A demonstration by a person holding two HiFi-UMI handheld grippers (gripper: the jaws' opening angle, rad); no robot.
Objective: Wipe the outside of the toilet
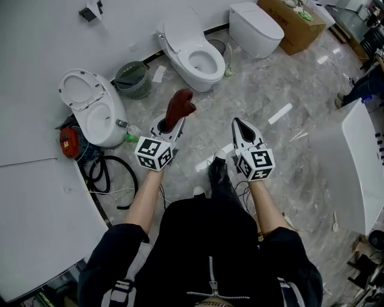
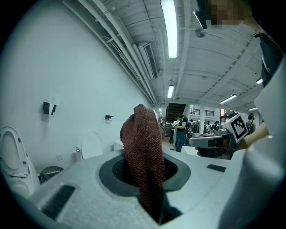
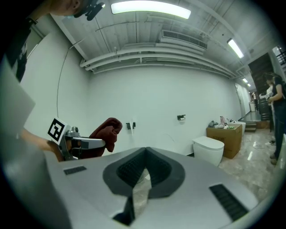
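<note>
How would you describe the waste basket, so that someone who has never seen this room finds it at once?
Three toilets stand along the white wall. On the floor between the left toilet and the middle toilet, close to the wall, sits the basket. It is the only green thing of open mesh there, round, beside plain white neighbours.

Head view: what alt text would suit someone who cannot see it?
A person holds two grippers: the left gripper is shut on a red cloth, the right gripper shut and empty. Three white toilets stand ahead.
</note>
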